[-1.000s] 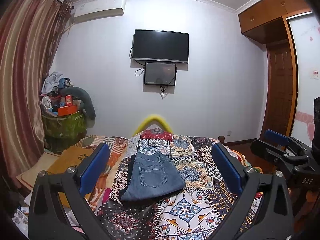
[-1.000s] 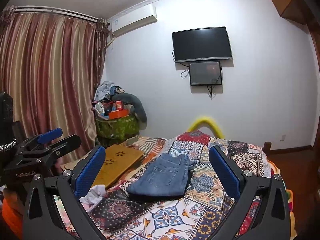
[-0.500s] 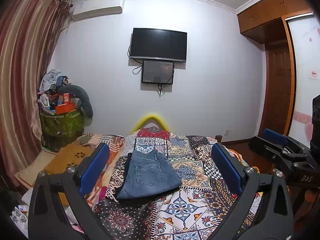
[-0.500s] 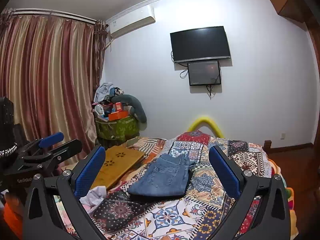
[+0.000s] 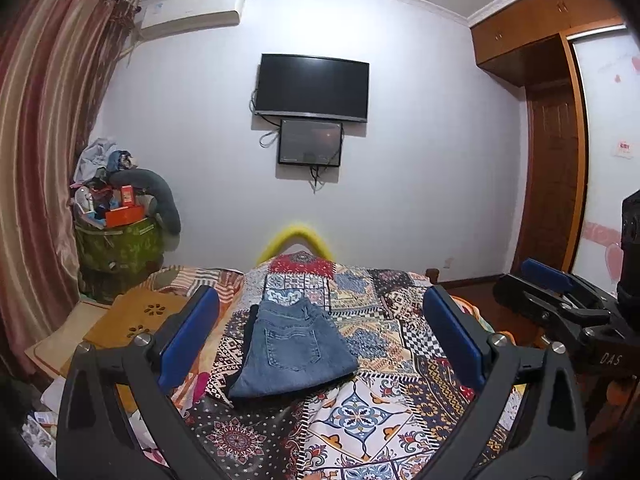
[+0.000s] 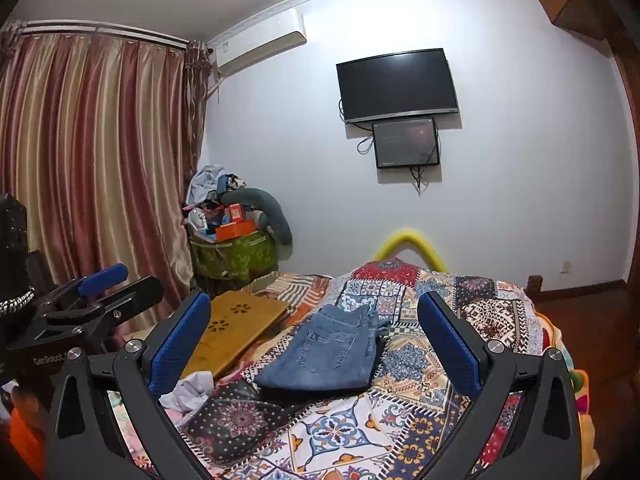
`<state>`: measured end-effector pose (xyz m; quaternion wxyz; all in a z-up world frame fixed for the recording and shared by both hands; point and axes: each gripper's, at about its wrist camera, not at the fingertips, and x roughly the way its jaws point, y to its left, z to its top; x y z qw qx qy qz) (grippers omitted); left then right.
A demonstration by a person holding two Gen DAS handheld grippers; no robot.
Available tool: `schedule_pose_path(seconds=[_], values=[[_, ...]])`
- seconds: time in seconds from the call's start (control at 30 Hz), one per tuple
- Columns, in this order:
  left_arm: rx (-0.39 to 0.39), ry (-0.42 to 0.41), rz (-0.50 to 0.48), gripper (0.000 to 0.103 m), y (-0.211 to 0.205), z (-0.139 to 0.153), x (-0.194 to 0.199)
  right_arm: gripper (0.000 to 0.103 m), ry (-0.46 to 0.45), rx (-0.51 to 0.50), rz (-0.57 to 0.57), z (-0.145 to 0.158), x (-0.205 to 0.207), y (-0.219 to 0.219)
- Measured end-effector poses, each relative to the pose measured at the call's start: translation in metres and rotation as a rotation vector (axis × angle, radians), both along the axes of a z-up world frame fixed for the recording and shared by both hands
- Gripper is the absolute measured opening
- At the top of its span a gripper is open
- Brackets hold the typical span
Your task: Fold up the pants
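A pair of blue jeans [image 5: 290, 350] lies folded into a compact rectangle on the patterned bed cover [image 5: 360, 412], back pocket up; it also shows in the right wrist view [image 6: 332, 354]. My left gripper [image 5: 320, 340] is open and empty, held back from the jeans and above the bed. My right gripper [image 6: 316, 344] is open and empty too, also held back. Each gripper shows at the edge of the other's view: the right one [image 5: 560, 300] and the left one [image 6: 92, 296].
A wooden lap tray [image 6: 236, 328] lies on the bed's left side beside crumpled white cloth [image 6: 188, 394]. A green bin piled with clutter [image 5: 120, 240] stands by the curtain [image 6: 92, 184]. A TV [image 5: 312, 88] hangs on the far wall. A wardrobe [image 5: 560, 140] stands at right.
Both grippers have drawn slightly back and up from the bed. The folded jeans have not moved. Both stay open and empty.
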<state>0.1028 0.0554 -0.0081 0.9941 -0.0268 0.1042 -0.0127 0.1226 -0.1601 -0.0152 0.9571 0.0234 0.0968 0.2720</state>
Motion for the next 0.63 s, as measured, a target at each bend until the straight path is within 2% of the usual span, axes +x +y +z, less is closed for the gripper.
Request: schedule_pose_path(seconds=[0.17,0.63], values=[[0.016,0.005,-0.008,0.103,-0.006,-0.0021,0.0013,0.103,0.005,-0.001,-0.001,-0.0001,0.0011,0.0009],[-0.013,0.02,-0.013,0.103,-0.0031,-0.0032,0.0054,0.103,0.011,0.001,-0.008,-0.0002,0.0008,0.0]])
